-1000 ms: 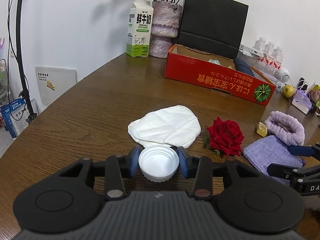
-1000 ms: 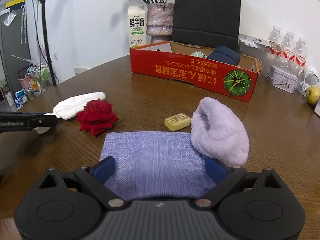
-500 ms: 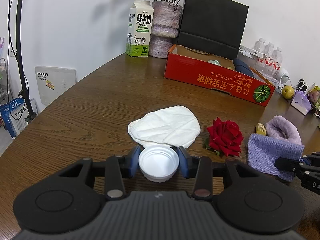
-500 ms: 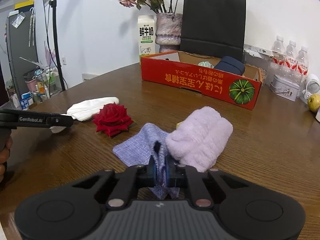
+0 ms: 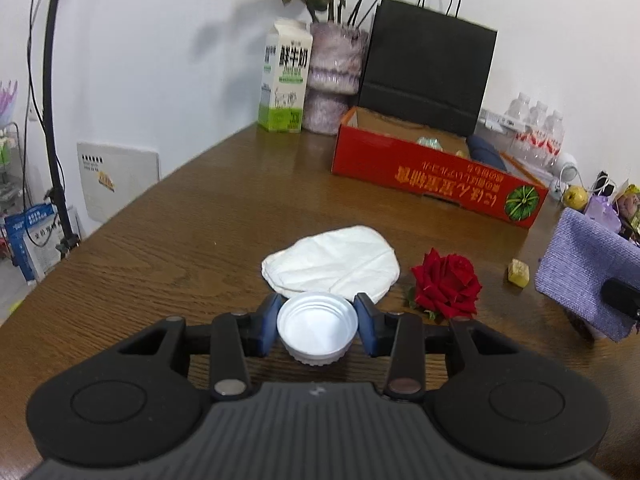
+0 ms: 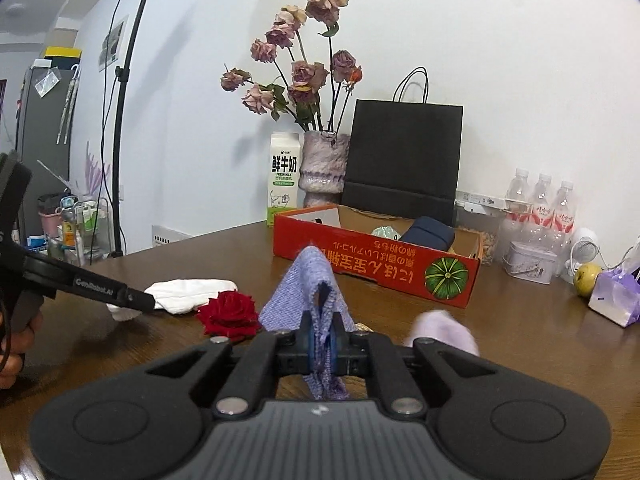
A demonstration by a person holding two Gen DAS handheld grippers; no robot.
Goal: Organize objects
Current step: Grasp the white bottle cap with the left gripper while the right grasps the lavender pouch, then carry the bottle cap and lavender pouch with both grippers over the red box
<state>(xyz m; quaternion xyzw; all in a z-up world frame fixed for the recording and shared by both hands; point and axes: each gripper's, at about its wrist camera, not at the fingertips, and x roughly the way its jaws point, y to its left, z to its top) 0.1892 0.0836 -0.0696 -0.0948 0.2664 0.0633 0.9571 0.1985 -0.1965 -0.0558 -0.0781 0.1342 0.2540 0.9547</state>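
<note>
Cardboard of a red box (image 6: 376, 258) is seen at the far side of the tabletop (image 5: 192, 224), its top open; inside it a dark blue pouch (image 6: 428, 233) and a pale green item (image 6: 385, 233) are lying, the rest of its contents being hidden by the front wall. Behind the box a black paper bag (image 6: 404, 168), a vase (image 6: 322, 170) filled with dried roses (image 6: 298, 60) and a milk carton (image 6: 284, 178) are lined up against the wall.

A white cap (image 5: 317, 326), open side up, is clamped between the blue fingers of the left gripper (image 5: 317, 325) just above the wood. Just beyond it a white cloth (image 5: 332, 262) is spread flat, with a red rose (image 5: 446, 284) beside it and a small yellow block (image 5: 518, 273) farther right.

A purple woven cloth (image 6: 310, 298) is pinched between the pressed-together fingers of the right gripper (image 6: 322, 340) and is raised off the tabletop, draped in a peak. A fuzzy lilac item (image 6: 442, 330), blurred, is seen beside the right gripper, near the tabletop.
</note>
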